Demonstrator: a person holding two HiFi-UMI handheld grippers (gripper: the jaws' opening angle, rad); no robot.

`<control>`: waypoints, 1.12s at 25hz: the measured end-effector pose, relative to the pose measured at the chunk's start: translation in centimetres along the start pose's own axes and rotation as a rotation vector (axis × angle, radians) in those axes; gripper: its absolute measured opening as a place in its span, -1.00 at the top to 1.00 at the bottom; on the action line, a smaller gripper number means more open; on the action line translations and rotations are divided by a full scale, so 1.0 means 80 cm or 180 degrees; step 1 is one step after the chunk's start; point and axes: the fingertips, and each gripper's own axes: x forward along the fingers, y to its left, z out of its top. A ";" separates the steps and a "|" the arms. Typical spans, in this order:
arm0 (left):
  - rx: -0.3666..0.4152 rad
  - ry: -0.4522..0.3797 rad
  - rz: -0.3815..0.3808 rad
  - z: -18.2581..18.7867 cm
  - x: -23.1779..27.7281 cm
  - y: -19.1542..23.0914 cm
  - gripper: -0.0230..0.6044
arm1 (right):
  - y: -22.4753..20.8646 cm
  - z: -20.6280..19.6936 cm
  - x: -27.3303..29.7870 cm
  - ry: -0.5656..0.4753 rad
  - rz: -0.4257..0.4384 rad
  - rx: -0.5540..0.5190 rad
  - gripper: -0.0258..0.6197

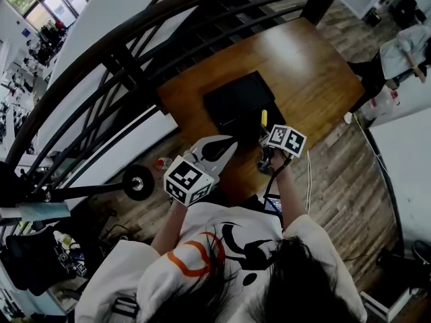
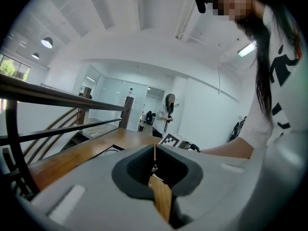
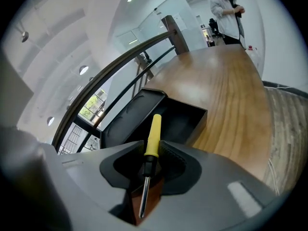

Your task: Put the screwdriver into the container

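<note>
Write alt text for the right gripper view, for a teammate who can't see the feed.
The right gripper is shut on a screwdriver near the base of its yellow handle. The handle points away toward an open black container on a wooden table, and the metal shaft points back at the camera. A person stands far off past the table.

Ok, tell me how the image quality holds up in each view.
Head view: heavy fisheye, the railing bows, corners dim. Left gripper view: bright ceiling lamp, mosaic patch top right. Right gripper view: screwdriver sharp, sheen on the table.
</note>
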 end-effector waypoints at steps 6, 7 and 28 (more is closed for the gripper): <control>-0.0013 -0.0024 0.0049 0.010 -0.003 0.016 0.93 | 0.002 0.017 0.016 0.0131 -0.0022 0.0152 0.55; -0.0013 -0.0027 0.0051 0.010 -0.005 0.017 0.93 | 0.002 0.016 0.019 0.0163 -0.0031 0.0156 0.55; -0.0028 -0.0040 0.0115 0.010 -0.011 0.040 0.93 | 0.020 0.008 0.052 0.0516 -0.0019 -0.0168 0.55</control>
